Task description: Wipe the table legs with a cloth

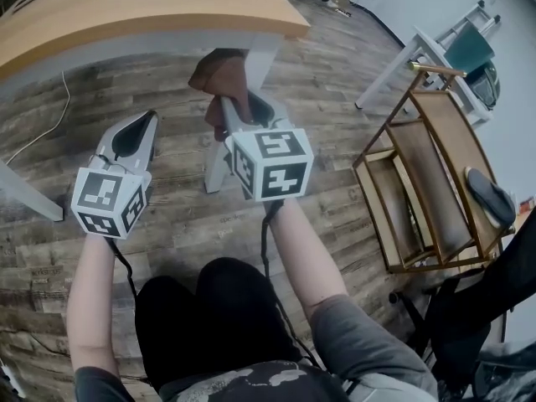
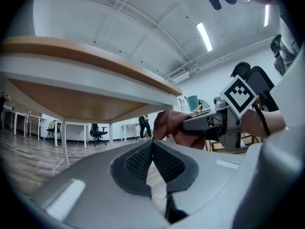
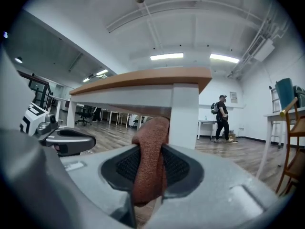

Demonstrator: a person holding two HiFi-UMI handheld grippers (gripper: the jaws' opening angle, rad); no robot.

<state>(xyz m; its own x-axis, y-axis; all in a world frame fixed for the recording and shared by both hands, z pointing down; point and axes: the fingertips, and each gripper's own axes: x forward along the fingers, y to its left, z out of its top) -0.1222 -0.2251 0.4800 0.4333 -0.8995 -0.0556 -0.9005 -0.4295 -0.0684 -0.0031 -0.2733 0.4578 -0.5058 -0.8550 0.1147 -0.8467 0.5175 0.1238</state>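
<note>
Right gripper (image 1: 228, 109): jaws clamped on a brown cloth (image 3: 151, 128). The fabric fills the gap between the pads and bulges out past the tips.

Left gripper (image 2: 152, 162): jaws closed together, pads meeting at the tip, nothing between them. I hold it low and off to the left, idle.

Target is the white table leg (image 3: 185, 118). It stands upright, its long axis running vertically from the wood floor (image 1: 167, 216) to the underside of the wooden tabletop (image 1: 126, 7).

From the right gripper view the leg lies straight ahead and slightly to the right, and the top of the cloth overlaps the leg's left edge. From the head view the bunched cloth sits high on the leg, just below the tabletop. I judge it to be at or against the face, but I cannot confirm contact from either view.

The right gripper is clearly nearer to the leg. The left is well apart from it on the far side of the right one.

My reading: the wipe is a stroke along the leg's length, so downward from this high point, with the cloth pressed forward and a little to the right. The lower stretch of the leg shows below the gripper in the head view and looks unwiped.

Risk: the hard jaw tips, not the cloth, scraping the leg.
</note>
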